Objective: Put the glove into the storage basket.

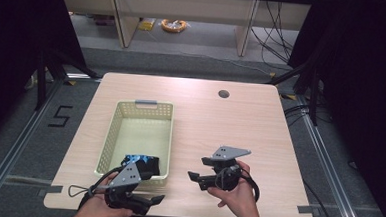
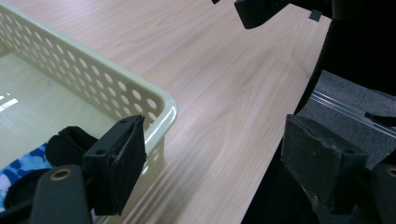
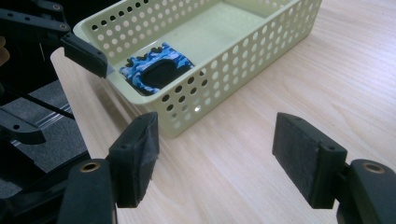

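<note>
Down in the near end of the pale green basket (image 3: 243,51) lies the blue camouflage-patterned pouch (image 3: 156,65), a small soft thing with a black padded panel in its middle, flat on the basket floor and tucked close to the near wall. It looks light and floppy, fabric rather than anything stiff, so it will likely sag and fold when lifted; a pinch across one edge or on the thicker black panel looks like the safest place to take hold, and there is little here to break. The perforated wall stands right beside it, so there is not much room to reach in on that side. The left claw (image 1: 148,202) hovers at the basket's near corner, spread wide with nothing between its pads, one of them just over the rim in the left gripper view. The right claw (image 1: 193,177) sits over bare desk (image 1: 220,125) just to the right of the basket, also released and empty, pointing across toward the pouch.
</note>
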